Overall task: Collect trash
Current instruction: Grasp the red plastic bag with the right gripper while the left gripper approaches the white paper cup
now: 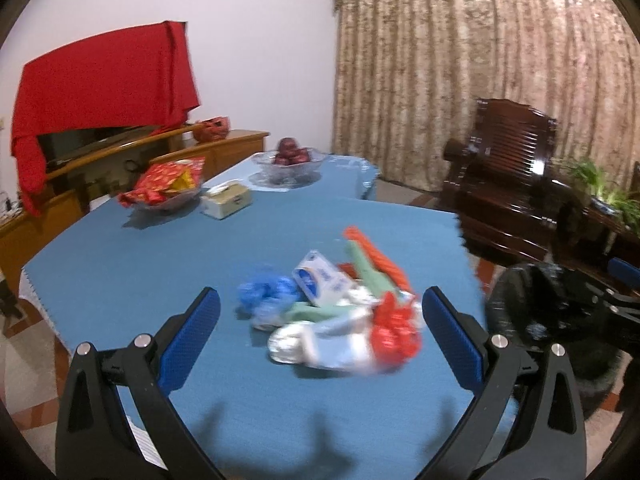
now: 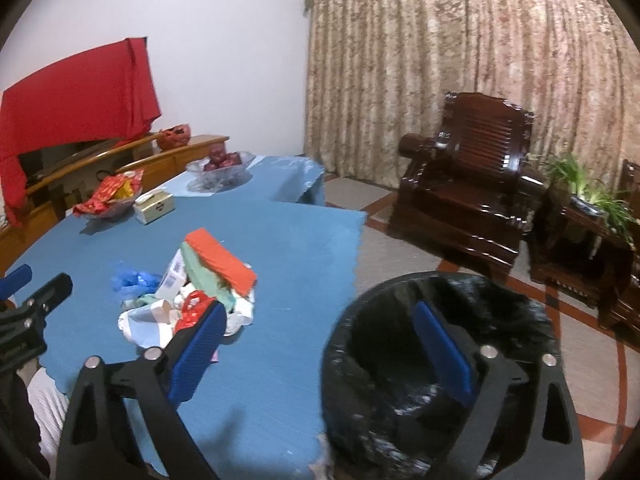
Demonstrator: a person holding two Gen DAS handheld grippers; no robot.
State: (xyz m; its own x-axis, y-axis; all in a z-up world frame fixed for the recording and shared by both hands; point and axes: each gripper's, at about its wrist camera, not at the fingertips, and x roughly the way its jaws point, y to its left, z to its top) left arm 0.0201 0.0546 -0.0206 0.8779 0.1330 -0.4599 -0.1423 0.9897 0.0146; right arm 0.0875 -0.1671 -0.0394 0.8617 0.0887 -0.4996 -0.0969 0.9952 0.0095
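Left tongs (image 1: pixel 320 332): we see our left tongs spread wide with nothing held. The blue pads stand on both sides of the trash pile but do not touch it.
Right tongs (image 2: pixel 318 350): we see our right tongs spread wide too, with nothing in them. One pad sits over the counter edge and the other over the trash bin.
Trash pile (image 1: pixel 340 308): we see crumpled wrappers heaped on the counter, right ahead of the left tongs at 12 o'clock. From the right tongs it lies at about 10 o'clock. A blue crumpled bag (image 1: pixel 266 292) lies at the pile's 9 o'clock side, a red wrapper (image 1: pixel 394 328) at its 4 o'clock side, and an orange box (image 2: pixel 220 264) leans on top.
Trash bin (image 2: pixel 400 360): we see a round bin with a black bag in it. It stands on the floor just beside the counter, at 3 o'clock from the pile.
Counter (image 1: pixel 160 260): we see a blue cloth on it. Far back at 11 o'clock sit a tissue box (image 1: pixel 226 200), a bowl of red snacks (image 1: pixel 164 188) and a glass bowl of apples (image 1: pixel 290 162).
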